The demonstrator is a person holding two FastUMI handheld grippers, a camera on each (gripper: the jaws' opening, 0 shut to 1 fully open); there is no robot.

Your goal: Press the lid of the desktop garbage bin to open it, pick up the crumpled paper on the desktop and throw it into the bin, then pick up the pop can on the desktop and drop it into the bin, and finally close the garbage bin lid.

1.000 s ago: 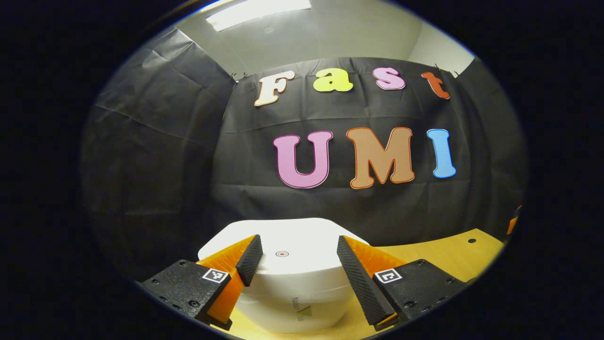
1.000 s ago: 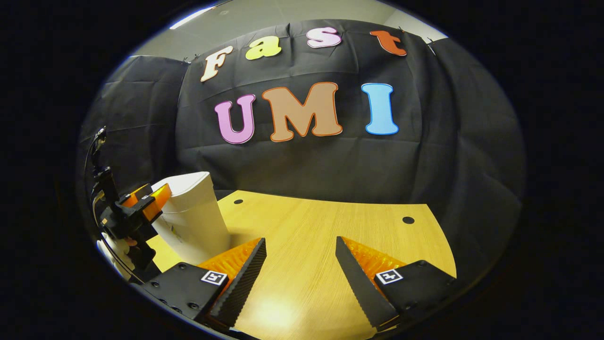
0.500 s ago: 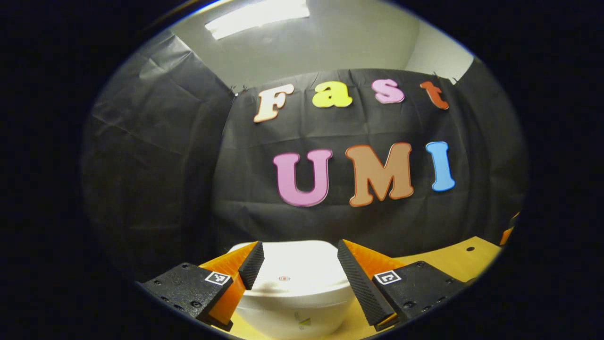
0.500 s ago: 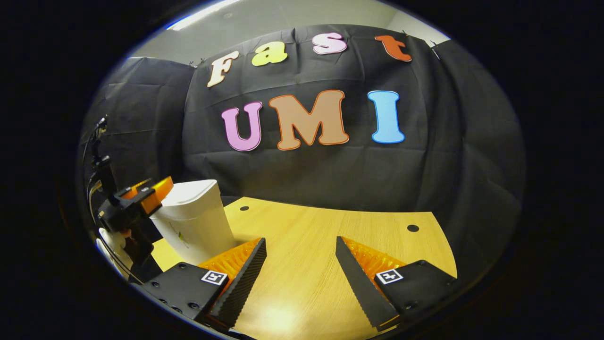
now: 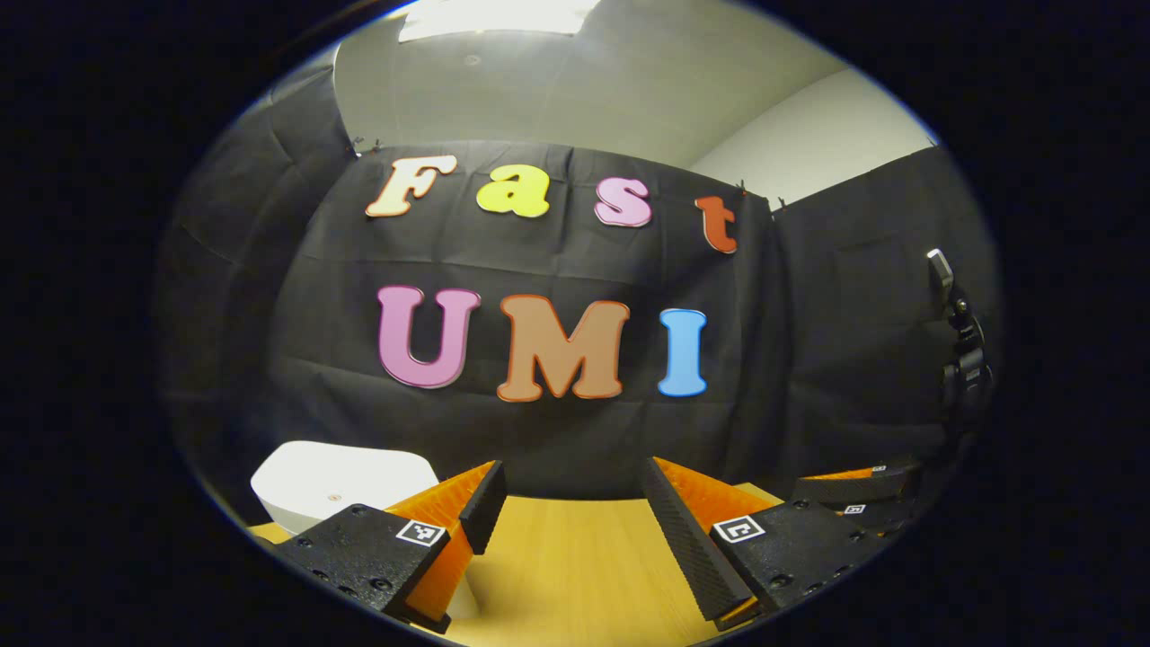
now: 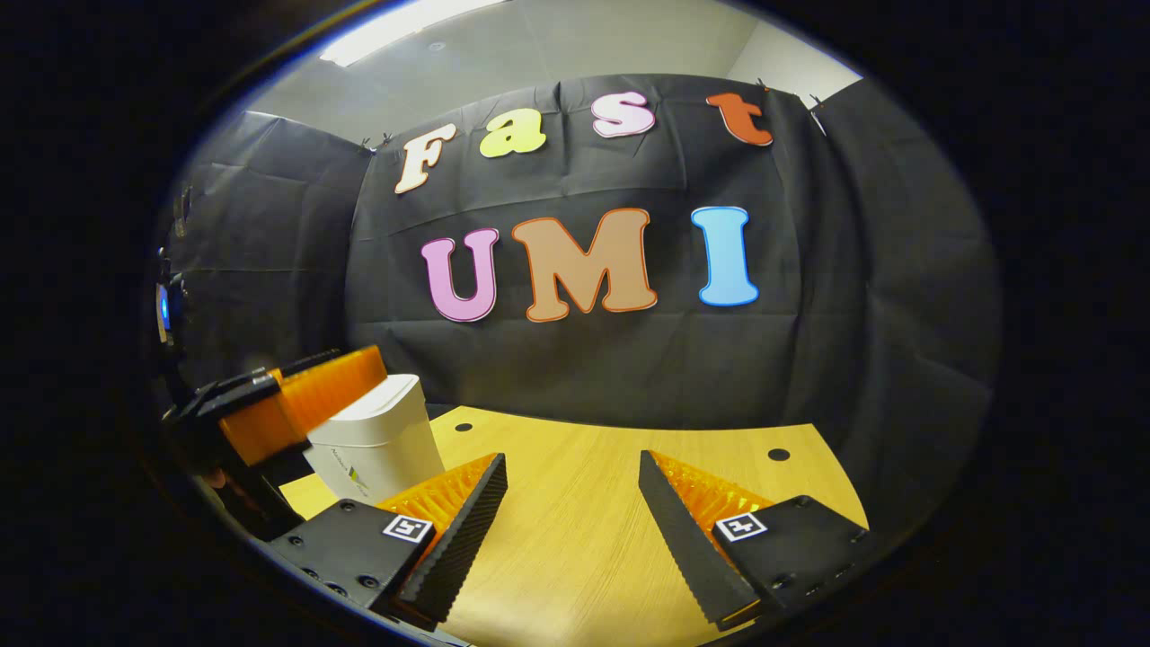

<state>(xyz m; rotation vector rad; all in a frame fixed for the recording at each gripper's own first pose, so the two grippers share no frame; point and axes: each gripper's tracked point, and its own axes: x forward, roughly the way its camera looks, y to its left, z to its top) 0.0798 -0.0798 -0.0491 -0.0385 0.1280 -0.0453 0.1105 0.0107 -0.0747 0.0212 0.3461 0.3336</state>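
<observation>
Hovering over bare desk (image 5: 575, 575), the left gripper (image 5: 566, 503) is showing its fingers spread wide apart with nothing between them. The right gripper (image 6: 570, 503) is sitting the same way in its own view: fingers wide apart, gripping nothing, wood-grain desk (image 6: 575, 539) showing through the gap. Each finger base is carrying a small square black-and-white marker; no readable text on them.

In the left gripper view, the bin (image 5: 337, 481) is lying low at left, just behind the left finger. It is white, with rounded corners; its lid (image 5: 341, 474) is looking flat and closed, with a small round mark near the middle. At the right edge, the right gripper (image 5: 853, 490) is showing partly, fingers dim.

In the right gripper view, the bin (image 6: 377, 440) is standing upright on the desk at left, a white tapered body under a slightly wider lid (image 6: 382, 400). A small logo is sitting on its front wall, too small to read. The left gripper (image 6: 296, 400) is hanging just beside the bin's top, at its left; whether it is touching the bin cannot be told.

Farther back, two small dark holes (image 6: 778, 455) are showing in the desk near the black cloth wall (image 6: 584, 359).
</observation>
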